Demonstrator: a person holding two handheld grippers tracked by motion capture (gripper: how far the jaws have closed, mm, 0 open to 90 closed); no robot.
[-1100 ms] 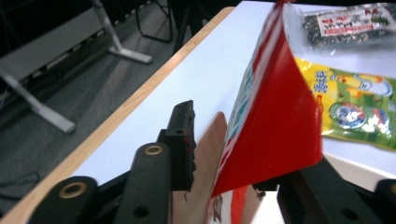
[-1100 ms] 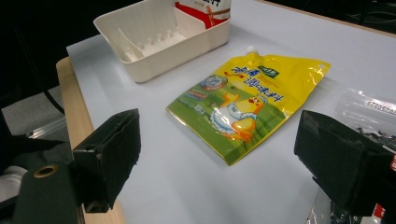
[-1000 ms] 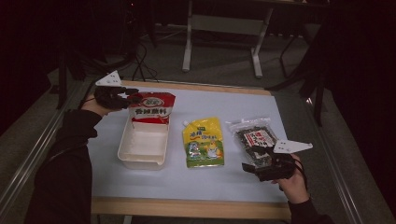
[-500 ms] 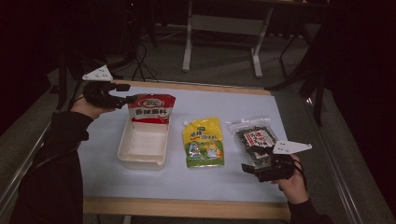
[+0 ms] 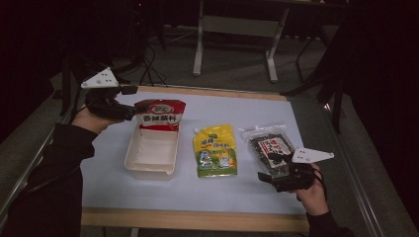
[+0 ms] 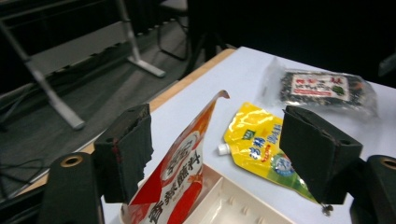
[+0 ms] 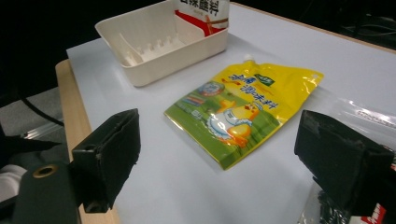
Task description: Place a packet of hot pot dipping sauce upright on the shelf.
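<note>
High view looks down; both gripper views sit low, sharing the yellow pouch [image 6: 261, 144].

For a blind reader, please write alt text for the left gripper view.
The open left gripper frames a red pouch leaning in a white tray, its jaws just opened clear of it. Beyond lie a yellow spouted pouch and a clear seaweed bag.

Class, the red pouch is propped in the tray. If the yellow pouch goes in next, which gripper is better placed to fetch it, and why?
Probably the right gripper: its open jaws rest low on the table, facing the yellow pouch. The left gripper, jaws just opened, is raised beyond the red pouch and white tray.
</note>
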